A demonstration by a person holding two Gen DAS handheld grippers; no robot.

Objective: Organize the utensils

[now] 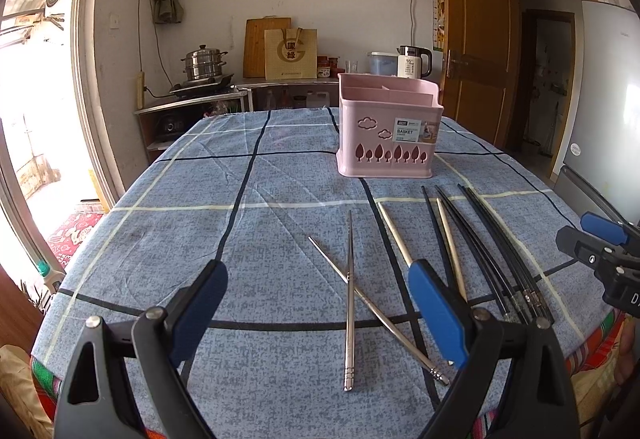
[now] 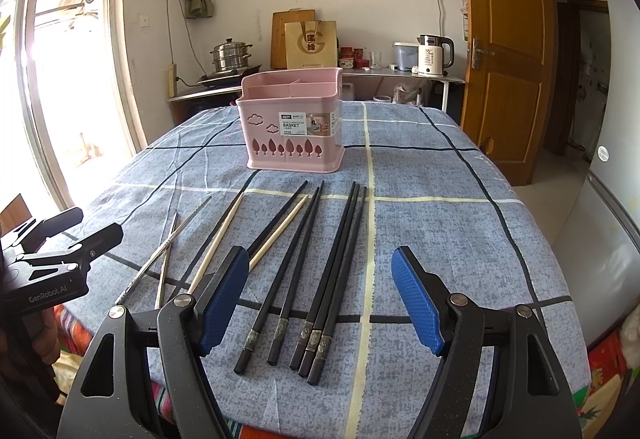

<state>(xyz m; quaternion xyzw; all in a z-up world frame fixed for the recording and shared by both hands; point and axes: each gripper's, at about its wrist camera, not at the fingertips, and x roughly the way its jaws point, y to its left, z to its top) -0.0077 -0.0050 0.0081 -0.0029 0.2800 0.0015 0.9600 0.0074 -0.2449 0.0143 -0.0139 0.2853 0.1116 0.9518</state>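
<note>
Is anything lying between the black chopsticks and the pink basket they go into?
Nothing visible: only bare tablecloth separates the black chopsticks from the pink basket, whose open top looks unobstructed.

Steamer pot [image 1: 204, 62], kettle [image 1: 414, 61], paper bag [image 1: 291, 54], door [image 1: 476, 51].

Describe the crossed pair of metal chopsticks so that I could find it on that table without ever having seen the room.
Start at the pink basket standing on the blue checked tablecloth; a row of chopsticks lies in front of it. At the row's left end, nearest the window, lie the two metal chopsticks. They alone are shiny silver and cross each other like an X, while their neighbours are pale wooden or black.
</note>
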